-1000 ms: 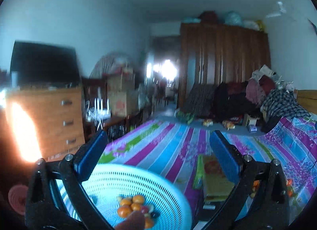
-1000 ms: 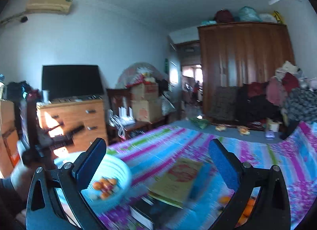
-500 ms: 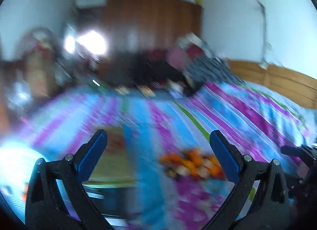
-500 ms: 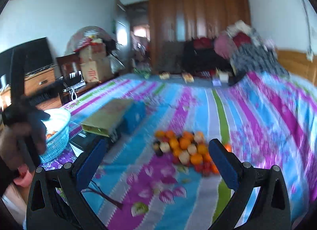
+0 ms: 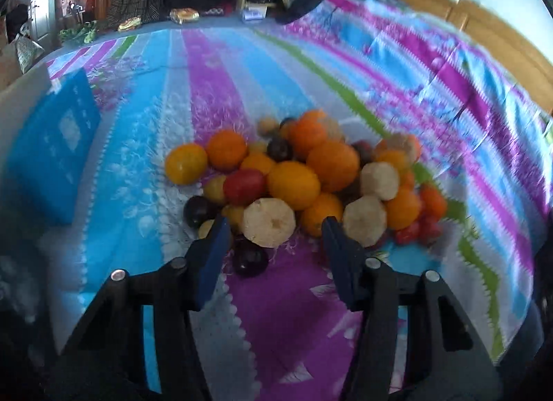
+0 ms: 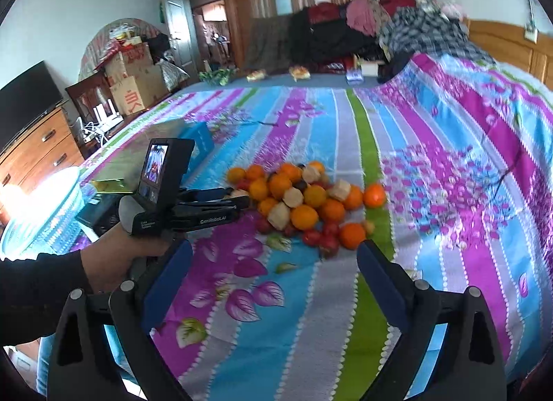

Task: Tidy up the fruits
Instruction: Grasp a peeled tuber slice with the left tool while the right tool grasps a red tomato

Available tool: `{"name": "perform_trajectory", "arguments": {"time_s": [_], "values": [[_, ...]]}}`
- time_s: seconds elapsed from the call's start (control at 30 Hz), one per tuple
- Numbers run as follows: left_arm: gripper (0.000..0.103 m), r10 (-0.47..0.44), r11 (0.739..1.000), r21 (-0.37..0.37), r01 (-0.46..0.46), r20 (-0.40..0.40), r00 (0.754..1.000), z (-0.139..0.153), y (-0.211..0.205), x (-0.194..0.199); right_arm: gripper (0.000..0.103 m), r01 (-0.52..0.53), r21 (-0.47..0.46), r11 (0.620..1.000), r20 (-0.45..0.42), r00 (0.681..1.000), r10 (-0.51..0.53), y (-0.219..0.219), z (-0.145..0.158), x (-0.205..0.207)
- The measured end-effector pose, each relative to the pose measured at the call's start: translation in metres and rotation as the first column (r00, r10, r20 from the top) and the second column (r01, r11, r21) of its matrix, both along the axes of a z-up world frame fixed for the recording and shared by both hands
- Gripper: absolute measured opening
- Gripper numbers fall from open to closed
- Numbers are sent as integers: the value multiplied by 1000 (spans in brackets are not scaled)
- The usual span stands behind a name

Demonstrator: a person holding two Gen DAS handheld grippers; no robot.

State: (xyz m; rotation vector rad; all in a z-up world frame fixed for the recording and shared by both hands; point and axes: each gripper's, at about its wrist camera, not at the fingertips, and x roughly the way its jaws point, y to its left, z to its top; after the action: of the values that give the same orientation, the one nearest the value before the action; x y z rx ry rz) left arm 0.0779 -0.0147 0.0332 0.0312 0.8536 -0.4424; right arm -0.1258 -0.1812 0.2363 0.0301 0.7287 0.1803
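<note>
A heap of fruit (image 5: 304,176) lies on the striped bed sheet: oranges, beige peeled pieces, red and dark purple small fruits. It also shows in the right wrist view (image 6: 304,204). My left gripper (image 5: 274,231) is open and empty, its fingertips at the near edge of the heap, on either side of a beige piece (image 5: 269,223) without touching it. A dark plum (image 5: 249,259) lies just below. In the right wrist view the left gripper (image 6: 238,198) reaches the heap from the left. My right gripper (image 6: 273,259) is open and empty, short of the heap.
A pale blue plastic basket (image 6: 41,214) stands at the bed's left edge. A blue box (image 5: 52,148) and a yellow-green box (image 6: 138,159) lie left of the fruit. A dresser (image 6: 34,148), cardboard boxes and piled clothes (image 6: 380,27) ring the bed.
Both grippers swung from the basket at the left over to the fruit heap. The left gripper came down close to the heap, and its jaws stand narrower than before.
</note>
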Motion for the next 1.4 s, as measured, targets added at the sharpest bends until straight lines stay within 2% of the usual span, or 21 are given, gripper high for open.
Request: {"name": "perform_trajectory", "arguments": {"time_s": [0.17,0.2,0.23,0.33,0.4,0.47,0.63,0.87,0.97,1.1,1.33,1.4], "values": [[51,0,1000,32,0,14,1000,-8,-5,4,94,27,34,999,-45,999,-25,-22,-19,15],[39,1,999,36,-1,14,1000,-9,-7,5,91,30,38,999,-48,998,-28,-25,-20,17],[35,6,999,50,-7,6,1000,-9,-7,5,84,32,44,999,-53,998,-30,-28,-21,19],[35,13,999,46,-14,5,1000,-10,-7,5,71,59,71,996,-79,995,-53,-40,-27,26],[35,10,1000,23,-10,10,1000,-6,-7,2,69,85,110,990,-109,991,-72,-53,-36,31],[35,12,1000,-6,-11,31,999,5,-1,-12,68,102,109,989,-124,988,-88,-60,-44,34],[35,51,998,-39,-50,29,998,18,19,-40,55,90,120,989,-183,981,-67,-63,-69,55],[35,140,988,-68,-139,1,990,21,46,-46,54,-12,142,990,-193,980,40,-35,-83,96],[35,149,986,-74,-149,2,989,22,48,-47,54,13,54,998,-179,984,-3,-30,-92,106],[35,144,987,-77,-144,-6,990,20,45,-47,54,82,61,995,-239,969,-65,-41,-115,111],[35,127,988,-83,-128,-21,992,15,42,-44,54,94,59,994,-262,962,-75,-42,-133,116],[35,128,988,-82,-130,-29,991,15,41,-44,50,91,57,994,-272,960,-72,-45,-140,121]]}}
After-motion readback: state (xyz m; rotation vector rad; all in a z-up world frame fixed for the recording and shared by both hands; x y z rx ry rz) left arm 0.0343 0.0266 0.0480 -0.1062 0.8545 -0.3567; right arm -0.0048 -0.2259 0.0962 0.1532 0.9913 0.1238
